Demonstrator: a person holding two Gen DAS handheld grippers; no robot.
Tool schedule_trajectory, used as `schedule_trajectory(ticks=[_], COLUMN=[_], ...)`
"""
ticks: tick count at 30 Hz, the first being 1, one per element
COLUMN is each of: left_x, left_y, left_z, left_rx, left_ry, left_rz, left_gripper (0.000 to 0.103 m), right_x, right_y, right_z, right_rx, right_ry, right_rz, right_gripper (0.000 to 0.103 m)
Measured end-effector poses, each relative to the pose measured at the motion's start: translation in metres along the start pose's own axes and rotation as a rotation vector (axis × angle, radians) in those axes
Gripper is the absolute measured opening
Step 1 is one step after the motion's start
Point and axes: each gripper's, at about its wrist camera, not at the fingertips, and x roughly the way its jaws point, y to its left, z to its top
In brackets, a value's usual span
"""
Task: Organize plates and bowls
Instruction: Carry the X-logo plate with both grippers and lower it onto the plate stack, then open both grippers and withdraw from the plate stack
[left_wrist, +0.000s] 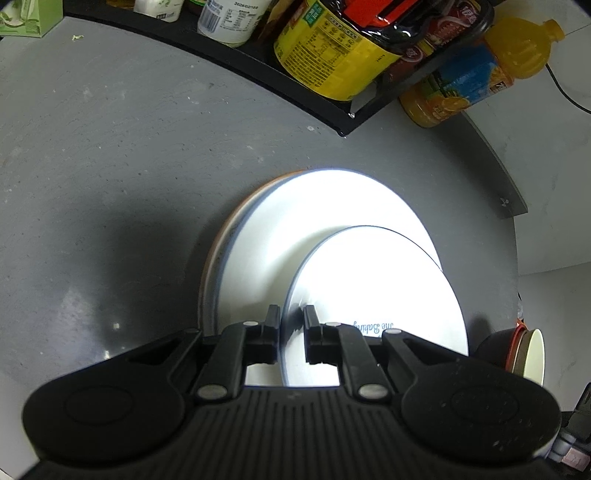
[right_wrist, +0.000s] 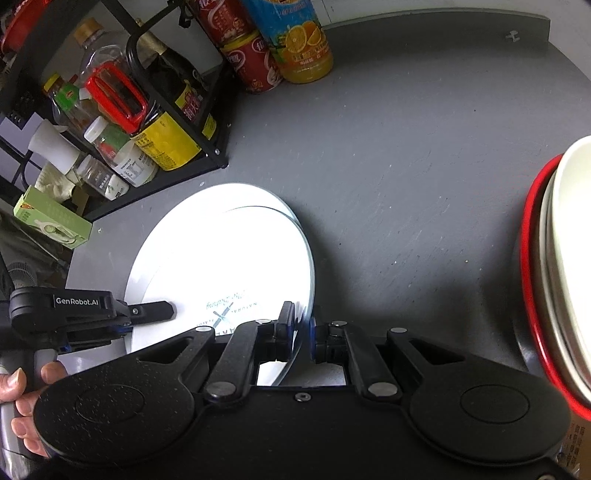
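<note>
My left gripper (left_wrist: 291, 314) is nearly closed, its two black fingers pinching the near left rim of a small white plate (left_wrist: 376, 295), one finger on top and one under the edge. My right gripper (right_wrist: 301, 325) is likewise almost shut, clamped on the right rim of the same small white plate (right_wrist: 229, 269), with the thin edge of the plate running between its pads. So both grippers hold this one plate from opposite sides. The plate bears faint blue lettering near its near edge, too washed out by glare to read in full. It sits tilted over a stack of larger plates (left_wrist: 280, 236) lying on the grey table (left_wrist: 129, 166); I cannot tell whether its far edge touches the top plate of that stack. The lowest plate in the stack shows an orange-brown rim on its left side. Both grippers point steeply downward toward the tabletop. In the right wrist view I see the left gripper (right_wrist: 162, 310) reaching in from the left, and a person's hand (right_wrist: 22, 398) wrapped round its handle at the lower left corner. To the right, well apart from the plates, stands a stack of bowls (right_wrist: 561, 266), a pale one nested in one with a red rim. At the back of the table is a black rack (right_wrist: 207, 122) crowded with bottles and jars, and just beside it an orange juice bottle (right_wrist: 299, 40).
</note>
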Motion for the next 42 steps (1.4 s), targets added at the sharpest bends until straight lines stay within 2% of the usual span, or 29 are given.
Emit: schedule_trajectory(ticks=[4,13,18,25,27,31,32,36,40,42], left_x=[-0.001,-0.006,-0.019,-0.035,-0.039,-0.046,-0.048,-0.052,-0.054,-0.055], left_y=[-0.001,-0.002,-0.009,-0.016,-0.021,-0.037,-0.042,-0.058,-0.074,-0.082], left_z=[0.005,0.015,0.019,0.022,0.021,0.017,0.016,0.01,0.002,0.0], left_rx=[0.017,0.028,0.056,0.072,0.083,0.126,0.14,0.195,0.249,0.27], left_ry=[-0.018,-0.032,-0.087,-0.089,-0.09,-0.102,-0.105,-0.112,-0.105,-0.106], left_rz=[0.025,0.065,0.088,0.081,0.081,0.091,0.093,0.077,0.083,0.082], left_gripper=[0.01,0.011,0.012,0.013,0.019,0.048,0.055,0.064,0.067,0.068], right_x=[0.003,0.003,0.004,0.009,0.008,-0.004,-0.008,-0.027,-0.049,-0.06], right_y=[0.001,0.0,-0.001,0.003,0.003,0.004,0.003,-0.002,-0.009,-0.012], right_z=[-0.003,-0.005,-0.005,-0.01,-0.01,-0.01,-0.01,-0.01,-0.012,-0.012], right_rx=[0.005,0.018,0.03,0.039,0.045,0.051,0.061,0.084,0.105,0.119], right_ry=[0.008,0.013,0.014,0.031,0.031,0.015,0.008,-0.034,-0.078,-0.099], right_rz=[-0.008,0.002,0.002,0.005,-0.002,-0.014,-0.012,-0.018,-0.028,-0.028], right_gripper=[0.013,0.014,0.018,0.019,0.019,0.022,0.026,0.044,0.05,0.06])
